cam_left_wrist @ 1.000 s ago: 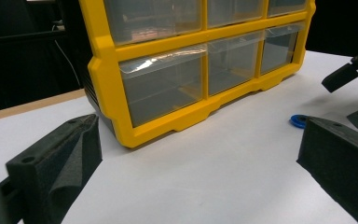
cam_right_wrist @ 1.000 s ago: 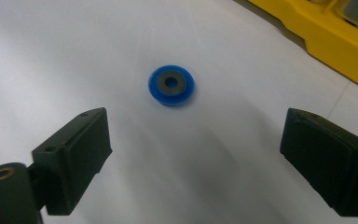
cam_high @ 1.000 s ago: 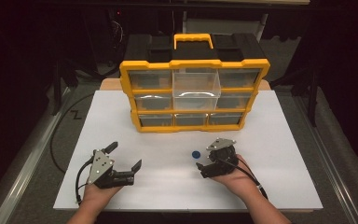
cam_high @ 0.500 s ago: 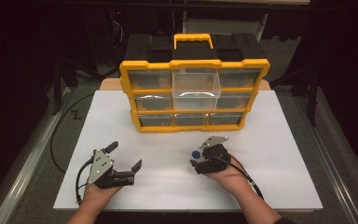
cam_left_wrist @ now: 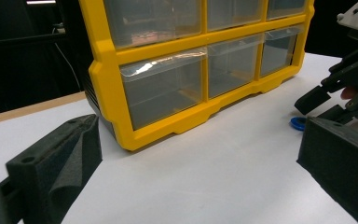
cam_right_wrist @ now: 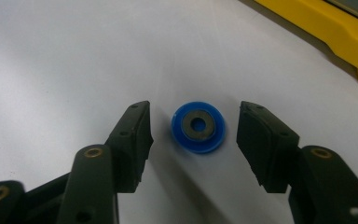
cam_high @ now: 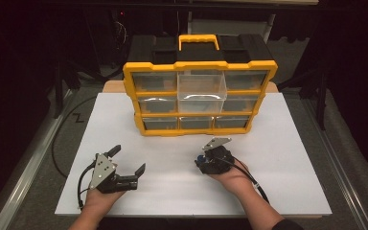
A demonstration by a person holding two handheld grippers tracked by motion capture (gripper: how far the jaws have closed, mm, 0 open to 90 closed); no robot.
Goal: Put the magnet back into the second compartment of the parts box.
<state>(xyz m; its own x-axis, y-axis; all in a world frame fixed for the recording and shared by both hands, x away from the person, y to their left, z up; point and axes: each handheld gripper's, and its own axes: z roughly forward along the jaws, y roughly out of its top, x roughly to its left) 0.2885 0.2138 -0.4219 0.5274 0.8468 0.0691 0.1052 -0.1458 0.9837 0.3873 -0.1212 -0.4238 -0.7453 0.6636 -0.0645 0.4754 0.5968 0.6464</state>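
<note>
i have the right gripper [cam_right_wrist: 193, 140] lowered over the blue disc [cam_right_wrist: 198, 127], which lies flat on the white table [cam_high: 278, 182] before the yellow drawer cabinet [cam_high: 199, 88]; jaws wide, straddling it untouched, presumably for pickup. my left gripper [cam_high: 127, 165] rests aside, jaws wide, empty.

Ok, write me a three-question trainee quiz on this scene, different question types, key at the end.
1. True or false: the right tool is already shut on the blue disc.
2. Which drawer of the yellow organizer sticks out? A) top middle B) bottom left C) bottom right
3. Fill in: the left tool rests on the white ____, jaws apart.

Key: 1 false, the jaws stand either side of it with gaps; 2 A; 3 table.
</note>
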